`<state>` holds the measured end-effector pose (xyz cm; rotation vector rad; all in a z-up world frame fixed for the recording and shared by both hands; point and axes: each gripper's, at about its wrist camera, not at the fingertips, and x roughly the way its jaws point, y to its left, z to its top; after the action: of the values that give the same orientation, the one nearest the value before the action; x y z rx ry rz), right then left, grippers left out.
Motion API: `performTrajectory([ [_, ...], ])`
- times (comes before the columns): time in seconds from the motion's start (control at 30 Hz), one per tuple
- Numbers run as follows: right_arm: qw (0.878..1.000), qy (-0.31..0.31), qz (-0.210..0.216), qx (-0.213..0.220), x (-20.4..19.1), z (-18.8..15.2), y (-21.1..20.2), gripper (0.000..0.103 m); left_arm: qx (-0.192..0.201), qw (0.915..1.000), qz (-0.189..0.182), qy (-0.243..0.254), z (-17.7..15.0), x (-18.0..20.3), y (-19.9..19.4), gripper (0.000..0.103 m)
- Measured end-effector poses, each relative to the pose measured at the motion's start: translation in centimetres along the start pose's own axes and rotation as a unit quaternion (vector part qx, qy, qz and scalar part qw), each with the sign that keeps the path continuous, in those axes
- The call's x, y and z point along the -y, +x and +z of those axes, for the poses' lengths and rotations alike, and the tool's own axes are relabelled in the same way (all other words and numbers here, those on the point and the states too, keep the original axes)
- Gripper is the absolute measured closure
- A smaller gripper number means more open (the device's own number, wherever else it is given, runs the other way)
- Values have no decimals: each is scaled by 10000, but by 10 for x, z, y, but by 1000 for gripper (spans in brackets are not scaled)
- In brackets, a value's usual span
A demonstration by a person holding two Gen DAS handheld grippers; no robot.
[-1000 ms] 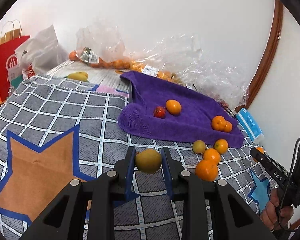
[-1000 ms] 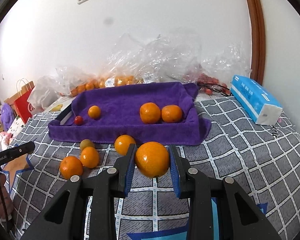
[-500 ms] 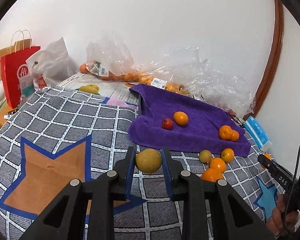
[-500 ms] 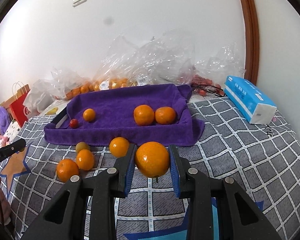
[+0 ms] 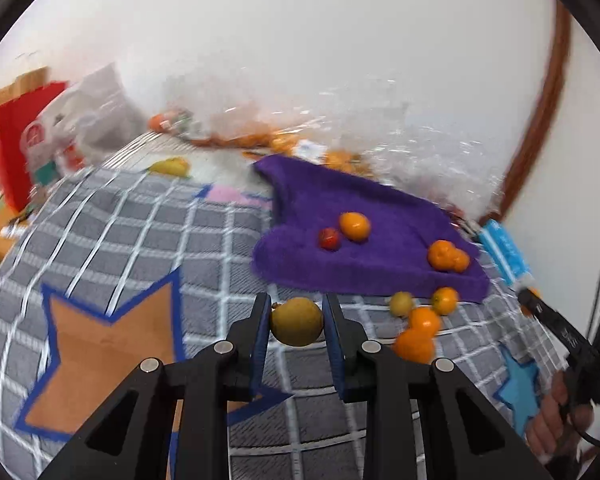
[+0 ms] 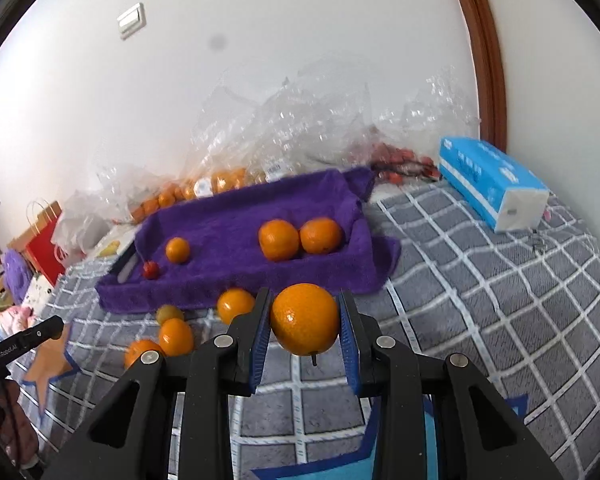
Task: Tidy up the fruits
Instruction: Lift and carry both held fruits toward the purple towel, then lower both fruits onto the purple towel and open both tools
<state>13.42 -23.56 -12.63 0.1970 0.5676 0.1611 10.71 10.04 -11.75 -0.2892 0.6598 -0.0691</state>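
Nearest the left wrist camera, the left gripper [image 5: 296, 322] is clamped on a yellow-green fruit [image 5: 296, 321], its blue pads pressed against both sides, held above the grey checked blanket [image 5: 140, 240]. Nearest the right wrist camera, the right gripper [image 6: 305, 320] is clamped on a large orange [image 6: 304, 319] in the same way, with a short stem hanging below it, also above the blanket. Just past the orange, in front of the purple towel [image 6: 236, 220], four loose fruits lie on the blanket: three small oranges [image 6: 175, 336] and a small green fruit [image 6: 169, 313], clustered near the towel's front edge. The towel is laid over a tray-like shape with raised edges. On the towel, toward its right side, two oranges [image 6: 300, 238] sit touching each other; toward its left side a smaller orange [image 6: 177, 250] lies near a small red fruit [image 6: 151, 269]. Right of the towel, a blue tissue pack [image 6: 494, 184] rests on the blanket. Behind the towel, against the white wall, crumpled clear plastic bags [image 6: 300, 128] hold more oranges. Left of the towel, farther off, a red paper bag [image 6: 44, 246] stands by the blanket's edge. The left view is blurred.
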Motion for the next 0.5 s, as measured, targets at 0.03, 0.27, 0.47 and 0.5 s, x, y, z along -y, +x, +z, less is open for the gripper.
performTrajectory([
  [0.03,10000,-46,-5,55,-4,6,-2,71,48,10000,-15,75,7,4,-2,78],
  [0.27,9986,-407,48,334,-36,48,1,71,245,9992,-219,239,56,26,1,78],
  [0.47,9981,-517,76,340,-55,73,28,71,403,9984,-303,245,93,36,30,78],
  [0.5,9981,-513,87,322,-57,75,33,71,426,9983,-310,233,96,36,36,78],
])
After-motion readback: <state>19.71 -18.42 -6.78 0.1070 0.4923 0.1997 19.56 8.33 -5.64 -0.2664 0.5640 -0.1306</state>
